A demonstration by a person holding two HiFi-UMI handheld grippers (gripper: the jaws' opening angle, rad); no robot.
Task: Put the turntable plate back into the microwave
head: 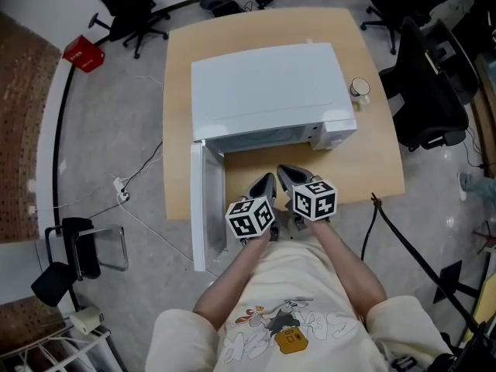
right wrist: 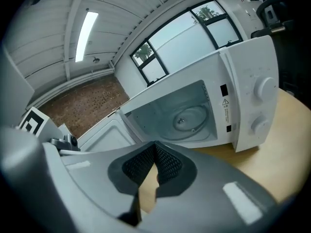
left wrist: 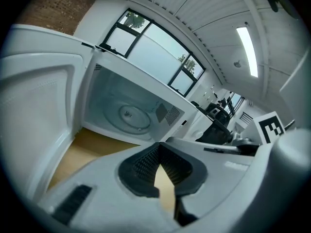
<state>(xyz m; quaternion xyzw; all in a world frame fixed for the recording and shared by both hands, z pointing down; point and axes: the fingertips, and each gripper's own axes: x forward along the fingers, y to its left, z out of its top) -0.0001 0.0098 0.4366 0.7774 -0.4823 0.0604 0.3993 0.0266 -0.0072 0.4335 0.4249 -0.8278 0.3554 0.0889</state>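
Microwave [head: 267,91] door [head: 203,208] open (hinged left) | cup [head: 359,89] beside microwave | chair [head: 426,91] near table [head: 372,161]

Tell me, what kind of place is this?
Probably an office or lab workroom: black swivel chairs stand around a wooden table holding a white microwave, and cables trail over the grey floor.

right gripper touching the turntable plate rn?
Apart. Right gripper view: the right gripper, shut and empty, sits short of the microwave, with tabletop visible between it and the turntable plate inside the cavity.
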